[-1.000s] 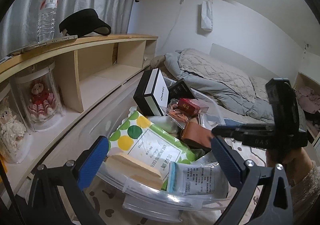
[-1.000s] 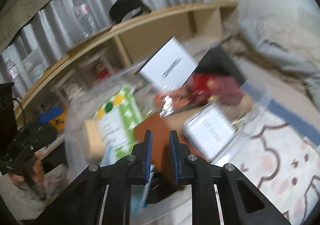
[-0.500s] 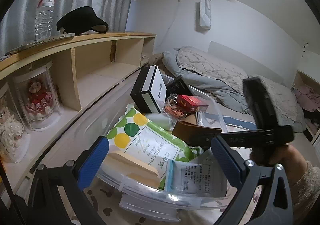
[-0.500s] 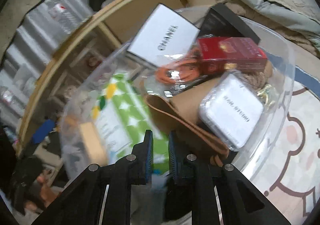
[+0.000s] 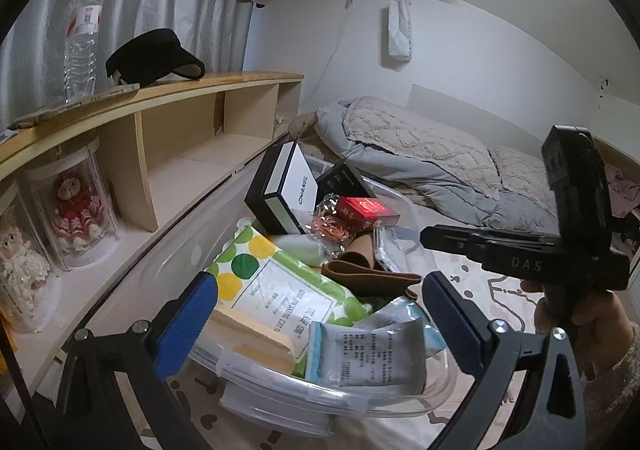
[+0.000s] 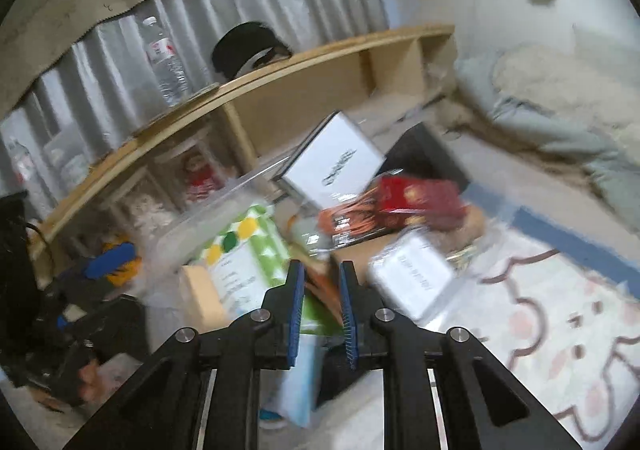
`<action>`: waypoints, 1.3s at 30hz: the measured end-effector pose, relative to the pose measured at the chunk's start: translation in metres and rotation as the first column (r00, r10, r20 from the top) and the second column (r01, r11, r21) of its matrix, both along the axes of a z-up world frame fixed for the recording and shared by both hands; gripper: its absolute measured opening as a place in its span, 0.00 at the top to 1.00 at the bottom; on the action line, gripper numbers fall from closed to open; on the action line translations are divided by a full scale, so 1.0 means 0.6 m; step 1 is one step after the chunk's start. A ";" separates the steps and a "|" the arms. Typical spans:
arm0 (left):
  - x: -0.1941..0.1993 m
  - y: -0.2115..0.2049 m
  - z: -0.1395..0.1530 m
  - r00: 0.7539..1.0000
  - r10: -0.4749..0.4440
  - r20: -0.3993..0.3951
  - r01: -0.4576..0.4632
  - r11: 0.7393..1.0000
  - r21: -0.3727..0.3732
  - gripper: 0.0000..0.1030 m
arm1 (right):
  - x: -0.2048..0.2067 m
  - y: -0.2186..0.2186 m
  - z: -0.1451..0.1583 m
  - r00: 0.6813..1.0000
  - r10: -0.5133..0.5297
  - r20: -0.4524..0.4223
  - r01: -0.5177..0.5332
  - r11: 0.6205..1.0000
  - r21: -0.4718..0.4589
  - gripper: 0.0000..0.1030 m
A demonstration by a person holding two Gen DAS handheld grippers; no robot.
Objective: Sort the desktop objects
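Two grippers are ours, one in each hand. We see the left gripper (image 5: 318,314) with its jaws spread wide and nothing between them, hovering over the near rim of one clear plastic bin (image 5: 360,402). The right gripper (image 6: 322,302) has its jaws only narrowly apart and opening; the pads press on nothing, though the blurred view does not let us be sure what lies just past them. From the left view it hangs above the bin's right side, held by one hand (image 5: 576,314).

Inside the bin we count one green dotted wipes pack (image 5: 280,290), one tan block (image 5: 248,334), one pale printed sachet (image 5: 372,350), one brown leather case (image 5: 368,274), one red box (image 5: 366,209), one bundle of orange bands (image 5: 332,230), one white box with black edges (image 5: 288,189) and one smaller black box (image 5: 344,179). The bin sits on a patterned mat (image 6: 552,310).

On the shelf (image 5: 160,93) stand one water bottle (image 5: 82,37) and one black visor (image 5: 152,57); below are two dolls in clear cases (image 5: 76,205). One bed with a grey quilt (image 5: 420,145) lies beyond.

Half a second ago the right gripper reached low across the brown case with its jaws tighter; it has since lifted and drawn back to the right, and the case lies free in the bin.
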State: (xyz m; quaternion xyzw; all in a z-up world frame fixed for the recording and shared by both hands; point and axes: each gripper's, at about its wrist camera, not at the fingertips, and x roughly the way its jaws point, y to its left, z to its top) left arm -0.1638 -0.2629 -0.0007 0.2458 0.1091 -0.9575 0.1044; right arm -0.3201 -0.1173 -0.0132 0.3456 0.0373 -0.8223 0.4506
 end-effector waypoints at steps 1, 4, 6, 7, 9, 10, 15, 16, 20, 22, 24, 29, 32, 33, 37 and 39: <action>0.001 0.004 0.002 1.000 0.001 -0.001 -0.001 1.000 -0.003 0.00 | 0.001 0.004 0.006 1.000 -0.016 -0.013 0.016 1.000 0.009 0.52; 0.006 0.014 0.010 1.000 0.011 -0.007 -0.012 1.000 -0.024 0.00 | 0.013 0.023 0.023 0.996 -0.052 -0.065 0.052 0.999 -0.006 0.01; 0.010 0.022 0.016 0.999 0.031 -0.013 -0.032 0.998 -0.054 0.00 | 0.024 0.033 0.033 0.989 -0.086 -0.118 0.088 0.996 0.012 0.01; 0.013 0.025 0.018 0.999 0.038 -0.017 -0.039 0.997 -0.066 0.00 | 0.028 0.038 0.036 0.986 -0.093 -0.136 0.095 0.995 0.013 0.01; 0.017 0.033 0.023 0.999 0.039 -0.026 -0.041 0.996 -0.076 0.00 | 0.040 0.050 0.041 0.981 -0.100 -0.167 0.103 0.995 0.007 0.00; 0.018 0.034 0.024 0.999 0.036 -0.024 -0.038 0.997 -0.071 0.00 | 0.045 0.057 0.044 0.978 -0.108 -0.180 0.110 0.994 0.001 0.00; 0.027 0.045 0.034 0.999 0.026 -0.024 -0.027 0.999 -0.033 0.00 | 0.073 0.087 0.053 0.955 -0.154 -0.255 0.157 0.988 -0.006 0.00; 0.030 0.049 0.037 0.999 0.029 -0.027 -0.030 0.999 -0.037 0.00 | 0.079 0.093 0.054 0.953 -0.158 -0.259 0.161 0.987 -0.010 0.00; 0.042 0.065 0.051 0.998 0.042 -0.039 -0.044 0.998 -0.055 0.00 | 0.097 0.118 0.059 0.955 -0.162 -0.249 0.166 0.986 -0.007 0.00; 0.050 0.075 0.057 0.998 0.044 -0.045 -0.047 0.997 -0.065 0.00 | 0.109 0.130 0.065 0.951 -0.168 -0.259 0.171 0.985 -0.013 0.00; 0.058 0.083 0.062 0.998 0.044 -0.047 -0.047 0.996 -0.073 0.00 | 0.125 0.142 0.073 0.945 -0.176 -0.276 0.178 0.984 -0.017 0.00; 0.077 0.105 0.067 0.999 0.022 -0.024 -0.024 0.997 -0.078 0.00 | 0.164 0.171 0.092 0.937 -0.182 -0.299 0.177 0.983 -0.042 0.00; 0.092 0.113 0.069 1.000 0.014 -0.021 -0.015 0.998 -0.057 0.00 | 0.184 0.189 0.094 0.937 -0.181 -0.298 0.173 0.984 -0.053 0.00; 0.099 0.116 0.071 1.000 0.009 -0.023 -0.010 0.999 -0.046 0.00 | 0.190 0.193 0.095 0.937 -0.180 -0.299 0.172 0.984 -0.051 0.00; 0.119 0.133 0.072 1.000 0.001 -0.025 -0.002 0.999 -0.043 0.00 | 0.216 0.215 0.097 0.934 -0.182 -0.307 0.176 0.983 -0.048 0.00; 0.130 0.144 0.071 1.000 -0.010 -0.020 0.009 0.999 -0.039 0.00 | 0.230 0.229 0.098 0.934 -0.191 -0.302 0.185 0.982 -0.049 0.00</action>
